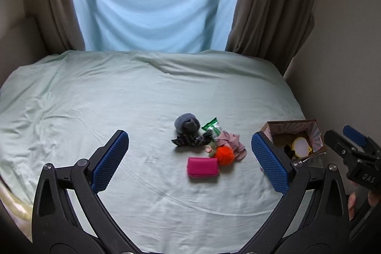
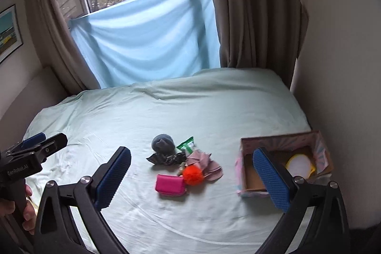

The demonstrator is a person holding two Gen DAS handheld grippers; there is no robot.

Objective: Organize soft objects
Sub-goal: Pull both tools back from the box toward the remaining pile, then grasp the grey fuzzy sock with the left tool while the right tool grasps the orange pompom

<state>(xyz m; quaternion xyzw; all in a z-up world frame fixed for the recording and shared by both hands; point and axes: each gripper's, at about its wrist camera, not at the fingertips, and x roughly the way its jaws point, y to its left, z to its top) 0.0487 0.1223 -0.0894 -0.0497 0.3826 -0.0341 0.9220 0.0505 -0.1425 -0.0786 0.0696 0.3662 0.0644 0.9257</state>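
Observation:
A small pile lies on the pale green bed sheet [image 1: 95,99]: a grey rolled sock [image 1: 187,122], a dark patterned scrunchie [image 1: 190,140], a green packet [image 1: 212,125], a pink cloth [image 1: 229,141], an orange pompom [image 1: 223,155] and a magenta pouch [image 1: 203,166]. The same pile shows in the right wrist view, with the pouch [image 2: 170,184] and pompom [image 2: 193,175] nearest. An open cardboard box [image 2: 245,158] at the right holds a yellow-rimmed round item [image 2: 299,165]. My left gripper [image 1: 190,160] is open above the sheet, short of the pile. My right gripper [image 2: 190,179] is open and empty too.
Brown curtains [image 1: 266,4] and a hanging light blue sheet [image 1: 152,8] cover the window behind the bed. A wall [image 2: 345,63] runs along the bed's right side, close to the box. A framed picture [image 2: 9,32] hangs on the left wall.

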